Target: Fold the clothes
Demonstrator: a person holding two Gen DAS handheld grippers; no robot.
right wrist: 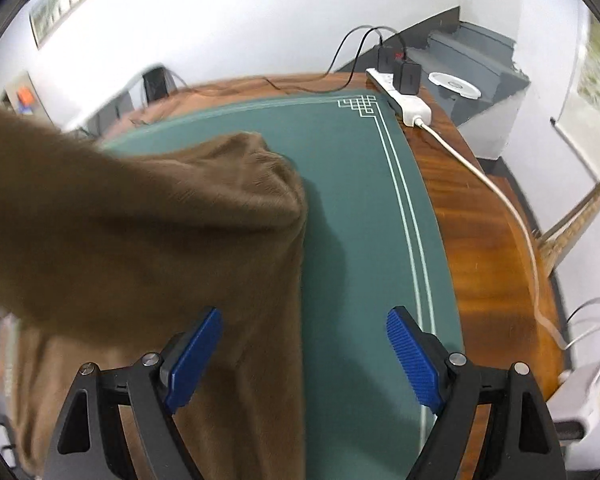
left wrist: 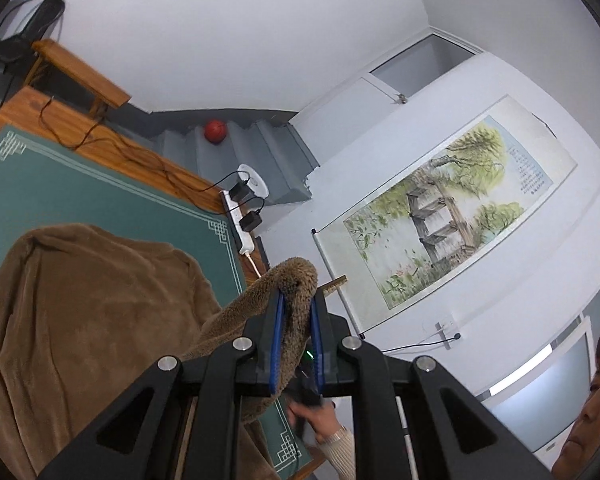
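Note:
A brown fleece garment (left wrist: 88,312) lies on the green mat (left wrist: 60,192), with one end lifted off it. My left gripper (left wrist: 298,300) is shut on that raised end, and the fuzzy cloth bulges out past its blue pads (left wrist: 277,344). In the right wrist view the same garment (right wrist: 148,240) fills the left half, blurred at the far left. My right gripper (right wrist: 304,320) hovers open above the garment's right edge and the mat (right wrist: 364,208). Nothing sits between its blue pads (right wrist: 414,364).
A white power strip (right wrist: 404,100) with two black chargers and a white cord lies on the wooden table (right wrist: 488,264) beside the mat. A person's hand (left wrist: 324,424) and head show at the lower right of the left wrist view. Grey stairs (left wrist: 236,148) rise behind.

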